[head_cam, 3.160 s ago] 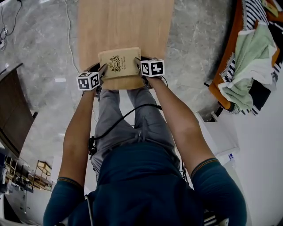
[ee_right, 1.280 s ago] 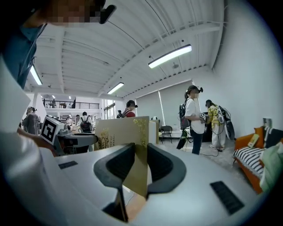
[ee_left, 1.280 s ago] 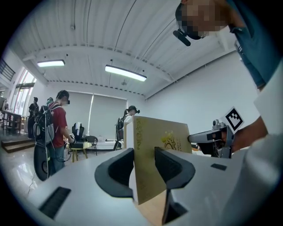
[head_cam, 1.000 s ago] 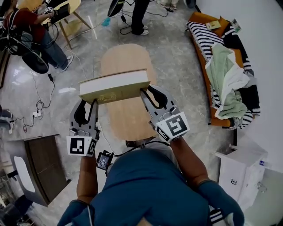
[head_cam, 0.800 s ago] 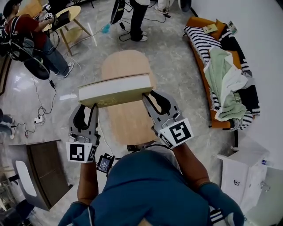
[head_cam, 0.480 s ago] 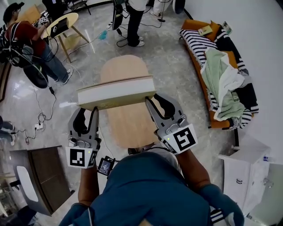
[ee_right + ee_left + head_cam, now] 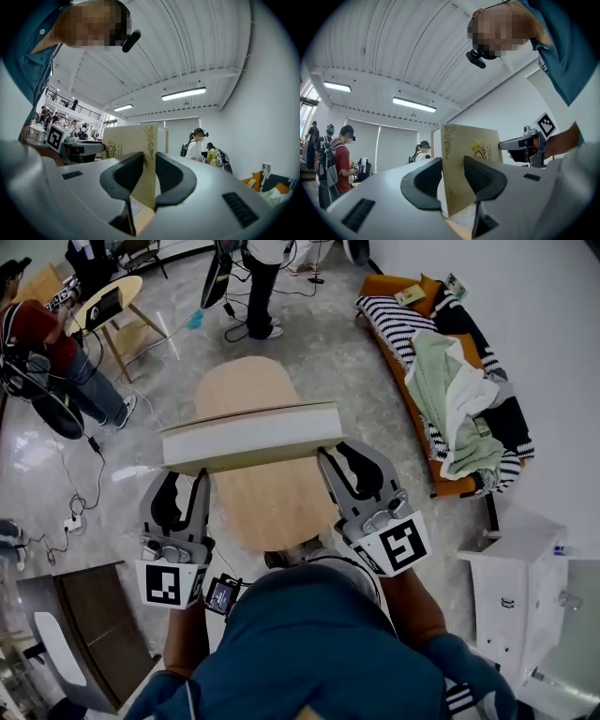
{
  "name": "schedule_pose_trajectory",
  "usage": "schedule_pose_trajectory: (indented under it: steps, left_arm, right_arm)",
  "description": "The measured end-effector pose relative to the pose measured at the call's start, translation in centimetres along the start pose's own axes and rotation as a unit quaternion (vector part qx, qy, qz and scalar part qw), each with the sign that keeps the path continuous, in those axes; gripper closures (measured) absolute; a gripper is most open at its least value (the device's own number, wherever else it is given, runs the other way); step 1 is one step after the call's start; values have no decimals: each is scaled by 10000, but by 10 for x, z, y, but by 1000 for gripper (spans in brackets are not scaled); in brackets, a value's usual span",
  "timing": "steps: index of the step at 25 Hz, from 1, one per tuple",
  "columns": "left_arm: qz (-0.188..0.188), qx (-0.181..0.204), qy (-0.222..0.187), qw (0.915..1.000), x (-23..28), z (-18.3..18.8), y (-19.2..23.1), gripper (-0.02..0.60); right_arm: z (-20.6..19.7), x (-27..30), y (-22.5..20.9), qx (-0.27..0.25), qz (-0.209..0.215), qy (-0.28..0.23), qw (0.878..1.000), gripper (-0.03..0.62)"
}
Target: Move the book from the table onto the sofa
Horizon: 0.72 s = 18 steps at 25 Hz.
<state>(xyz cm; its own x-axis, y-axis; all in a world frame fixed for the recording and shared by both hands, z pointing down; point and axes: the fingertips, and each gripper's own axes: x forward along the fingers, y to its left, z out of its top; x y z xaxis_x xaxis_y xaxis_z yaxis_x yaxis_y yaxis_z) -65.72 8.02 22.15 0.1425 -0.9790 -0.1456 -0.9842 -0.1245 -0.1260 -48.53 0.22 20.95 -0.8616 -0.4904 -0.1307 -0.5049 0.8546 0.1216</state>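
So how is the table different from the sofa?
The table is pale wood with rounded ends; the sofa is orange. The table lies right under the raised book; the sofa stands off to the side by the white wall. The sofa is heaped with striped and green cloths; the table shows none. Both stand on the grey floor.

The book [image 7: 248, 435] has a pale tan cover with gold ornament and white page edges. The table [image 7: 267, 507] is light wood, the floor [image 7: 352, 362] grey marbled. The sofa [image 7: 384, 285] is orange, draped with a black-and-white striped blanket [image 7: 394, 317] and pale green and white cloths [image 7: 433, 371].
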Motion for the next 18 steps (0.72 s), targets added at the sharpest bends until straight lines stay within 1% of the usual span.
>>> schedule_pose_trajectory:
  steps: [2,6,9,16,18]
  left_arm:
    - [-131,-29,19,9999,3,-1,-7,430]
    - [-419,-141,-118,9990,11,1,-27,430]
    - [-605,-171,-141,9979,20,3,-44,430]
    - [-951,-33,-165,9953,41,17,-93,430]
    - [-1044,3,-266,9942,50,23,-108,430]
  right_arm:
    - [4,-9,-3,-52,-126,-8,9999,503]
    - [8,-35,-10,-156,-411,26,9990,503]
    - [12,-53,-19,-220,-597,19,9980,503]
    - [20,-100,-48,-265,-923,-56,9954,504]
    - [21,-113,-59,-253,-1003,-90,9946,505]
